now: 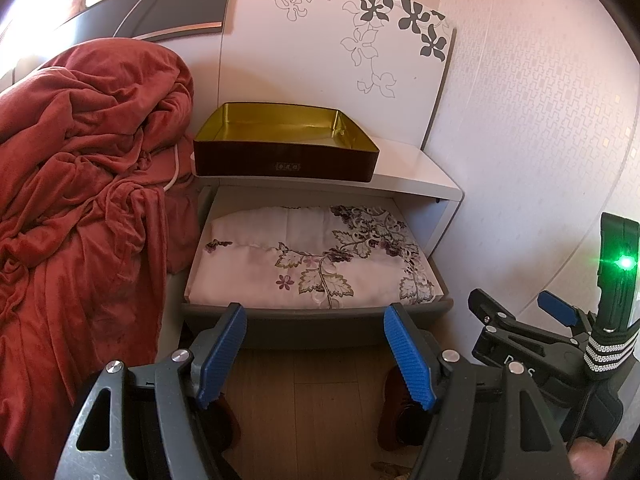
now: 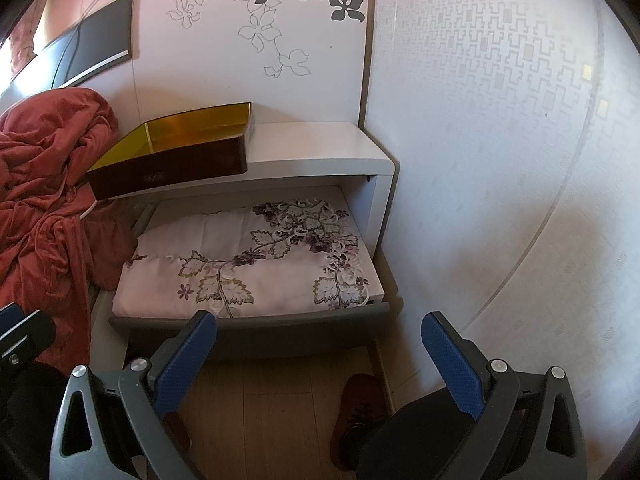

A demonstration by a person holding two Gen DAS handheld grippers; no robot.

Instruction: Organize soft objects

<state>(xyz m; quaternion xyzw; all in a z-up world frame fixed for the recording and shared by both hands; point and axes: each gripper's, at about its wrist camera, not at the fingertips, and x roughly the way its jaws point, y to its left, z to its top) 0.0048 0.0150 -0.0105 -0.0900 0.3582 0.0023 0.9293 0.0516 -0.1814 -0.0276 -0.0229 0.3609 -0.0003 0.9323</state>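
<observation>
The flowered cloth lies folded in the open drawer. Left gripper and right gripper hover before the drawer, both spread wide, holding nothing. Next, I think, push it closed.

Rust red, pale pink, gold, blue on white bedroom furniture.
Rust-red plush blanket; pale pink folded cloth embroidered with purple flowers and green-edged leaves; tin box dark brown outside, gold inside; white nightstand with grey drawer front; white headboard panel printed with grey outline and solid charcoal flowers; white geometric-textured wallpaper; blue ribbed pads on grey-black fingers; light wood-grain floor.
</observation>
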